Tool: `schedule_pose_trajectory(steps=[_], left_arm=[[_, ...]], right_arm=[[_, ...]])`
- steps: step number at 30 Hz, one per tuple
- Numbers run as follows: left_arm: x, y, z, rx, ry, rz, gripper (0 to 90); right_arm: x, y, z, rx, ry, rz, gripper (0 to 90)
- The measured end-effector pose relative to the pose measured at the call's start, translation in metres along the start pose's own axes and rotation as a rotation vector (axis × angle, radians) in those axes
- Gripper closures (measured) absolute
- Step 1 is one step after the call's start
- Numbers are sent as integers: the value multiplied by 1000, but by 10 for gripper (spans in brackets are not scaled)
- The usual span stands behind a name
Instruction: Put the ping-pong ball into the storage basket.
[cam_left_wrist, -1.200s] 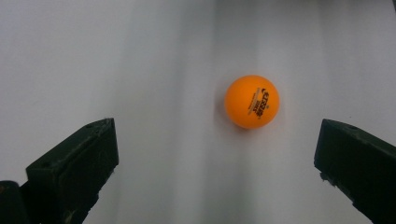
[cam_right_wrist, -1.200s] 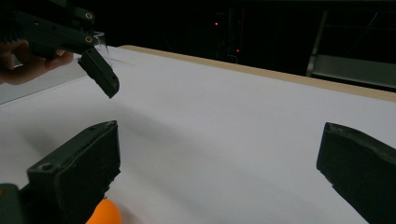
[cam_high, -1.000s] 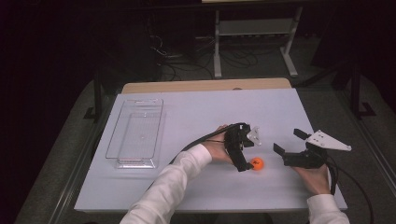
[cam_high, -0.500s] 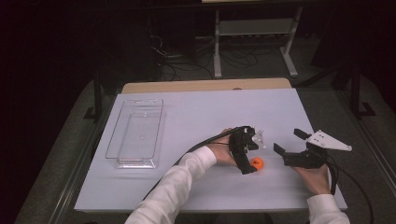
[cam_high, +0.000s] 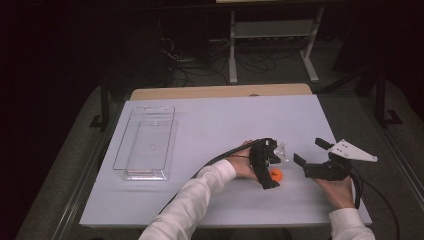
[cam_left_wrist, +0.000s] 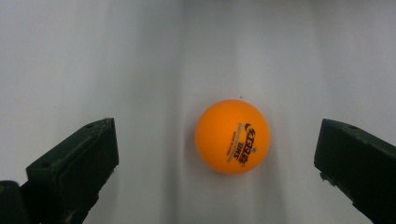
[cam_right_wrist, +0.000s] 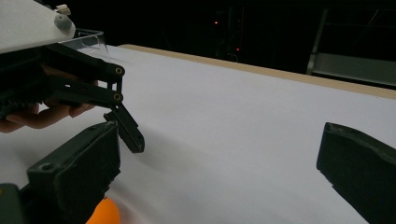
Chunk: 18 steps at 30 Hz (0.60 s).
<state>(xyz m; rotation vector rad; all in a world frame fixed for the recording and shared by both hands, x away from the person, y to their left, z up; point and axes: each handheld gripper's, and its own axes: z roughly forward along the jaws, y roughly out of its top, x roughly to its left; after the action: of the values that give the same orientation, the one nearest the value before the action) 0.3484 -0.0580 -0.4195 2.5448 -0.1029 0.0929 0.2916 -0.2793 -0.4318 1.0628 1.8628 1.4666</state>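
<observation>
Because our left gripper (cam_left_wrist: 219, 154) straddles the orange ball (cam_left_wrist: 232, 136) with jaws spread and untouching, ready to clamp, our right gripper (cam_high: 312, 152) waits released above the tabletop (cam_high: 210, 125).

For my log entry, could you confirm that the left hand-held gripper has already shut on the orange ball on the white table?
Not quite. The left hand-held gripper is open. In the left gripper view its jaws stand wide apart, with the orange ball resting between them on the white table, touched by neither. The rest holds.
</observation>
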Motion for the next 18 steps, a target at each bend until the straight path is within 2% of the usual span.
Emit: schedule_pose_trajectory(steps=[10, 13, 18], left_arm=[[0, 0, 8, 0, -5, 1, 0], [0, 0, 9, -1, -24, -4, 0], [2, -1, 10, 8, -16, -9, 0]], right_arm=[[0, 0, 0, -2, 2, -2, 0], [0, 0, 0, 0, 2, -2, 0], [-1, -1, 1, 6, 3, -5, 0]])
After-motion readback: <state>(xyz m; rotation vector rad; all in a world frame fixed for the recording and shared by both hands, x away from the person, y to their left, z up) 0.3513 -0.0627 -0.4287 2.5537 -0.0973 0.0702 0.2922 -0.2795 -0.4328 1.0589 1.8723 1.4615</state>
